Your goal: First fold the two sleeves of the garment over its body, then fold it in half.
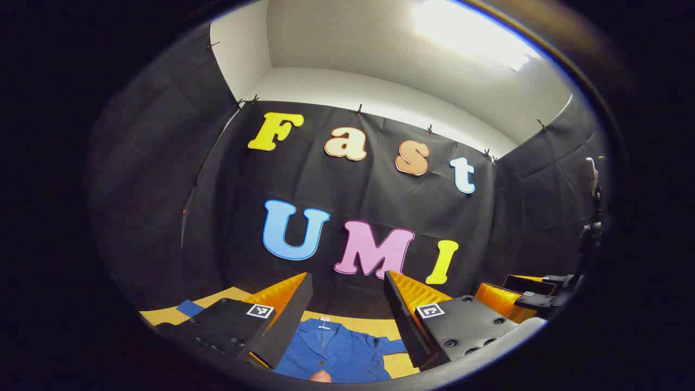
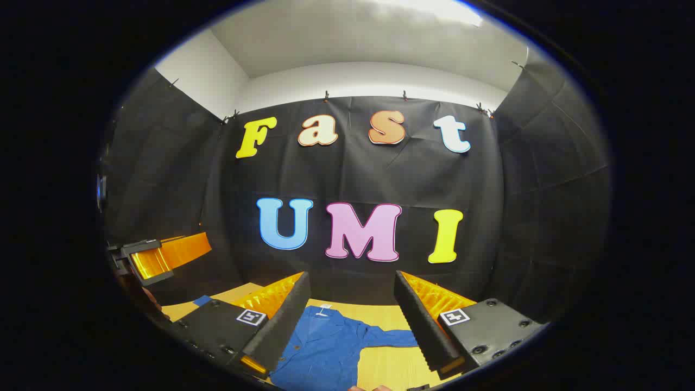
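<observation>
A blue buttoned garment lies flat on the wooden table, collar with a white tag at the far end. One sleeve stretches out to the right of the body. My left gripper hovers open above the garment, holding nothing. My right gripper is likewise open and empty over it. In the left gripper view the right gripper shows at the right edge. In the right gripper view the left gripper shows at the left edge.
Black cloth walls close in the table on three sides. A small blue patch lies on the table at the far left, partly hidden by a finger. A person's fingertip peeks in at the bottom edge.
</observation>
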`<state>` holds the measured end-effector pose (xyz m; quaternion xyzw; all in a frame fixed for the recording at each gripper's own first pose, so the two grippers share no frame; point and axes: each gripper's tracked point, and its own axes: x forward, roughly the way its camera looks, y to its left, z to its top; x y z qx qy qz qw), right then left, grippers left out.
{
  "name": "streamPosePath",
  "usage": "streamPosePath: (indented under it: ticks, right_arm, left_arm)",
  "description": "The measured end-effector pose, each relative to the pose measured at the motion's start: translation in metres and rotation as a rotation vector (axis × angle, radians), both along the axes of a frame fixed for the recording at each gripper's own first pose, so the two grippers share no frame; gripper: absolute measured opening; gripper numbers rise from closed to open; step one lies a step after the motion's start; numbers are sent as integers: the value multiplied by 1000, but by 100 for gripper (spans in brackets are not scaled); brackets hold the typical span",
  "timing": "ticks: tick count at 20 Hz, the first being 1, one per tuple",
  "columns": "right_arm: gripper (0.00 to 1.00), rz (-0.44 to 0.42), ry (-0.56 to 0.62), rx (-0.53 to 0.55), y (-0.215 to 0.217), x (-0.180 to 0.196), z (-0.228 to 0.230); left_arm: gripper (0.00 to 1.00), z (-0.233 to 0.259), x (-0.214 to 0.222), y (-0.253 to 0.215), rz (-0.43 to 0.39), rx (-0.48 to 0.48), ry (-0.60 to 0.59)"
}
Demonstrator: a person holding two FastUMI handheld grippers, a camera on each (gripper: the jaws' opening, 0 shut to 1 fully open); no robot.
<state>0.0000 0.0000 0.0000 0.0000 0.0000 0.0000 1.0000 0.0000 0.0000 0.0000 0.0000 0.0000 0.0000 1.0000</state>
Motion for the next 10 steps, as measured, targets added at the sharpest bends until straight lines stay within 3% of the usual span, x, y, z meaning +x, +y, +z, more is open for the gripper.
streamPosePath:
  ticks: [1,2,10]
  right_arm:
    - [100,8,-6,-3,-2,5,2]
    - [100,15,-8,-7,-4,11,2]
    - [100,85,-42,-28,13,43,5]
  left_arm:
    - [74,0,2,0,8,-4,9]
    - [78,4,4,4,25,-16,7]
    - [81,3,7,61,170,-101,-8]
